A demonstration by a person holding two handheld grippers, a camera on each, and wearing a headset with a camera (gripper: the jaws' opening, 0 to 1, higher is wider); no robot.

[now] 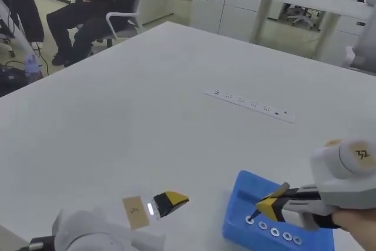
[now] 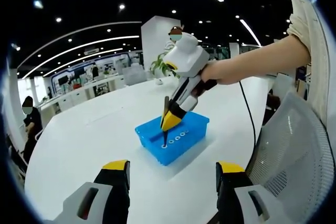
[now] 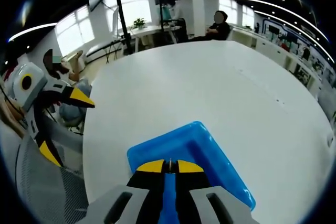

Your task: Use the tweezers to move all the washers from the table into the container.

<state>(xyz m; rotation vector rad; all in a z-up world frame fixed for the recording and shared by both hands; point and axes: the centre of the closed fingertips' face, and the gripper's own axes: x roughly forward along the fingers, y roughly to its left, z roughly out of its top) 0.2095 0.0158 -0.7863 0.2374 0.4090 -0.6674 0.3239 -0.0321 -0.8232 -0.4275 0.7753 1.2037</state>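
Angling down, the right hand-held gripper — clenched on the tweezers — holds their tip among the washers inside the container.

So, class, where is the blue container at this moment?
In the head view the blue container sits at the lower right of the white table, under the right claw and its tweezers.

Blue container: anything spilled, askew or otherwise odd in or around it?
Nothing stands out. The blue container sits flat on the table, the washers lie in a tidy row inside it, and the right gripper holds the tweezers tip down at the end washer.
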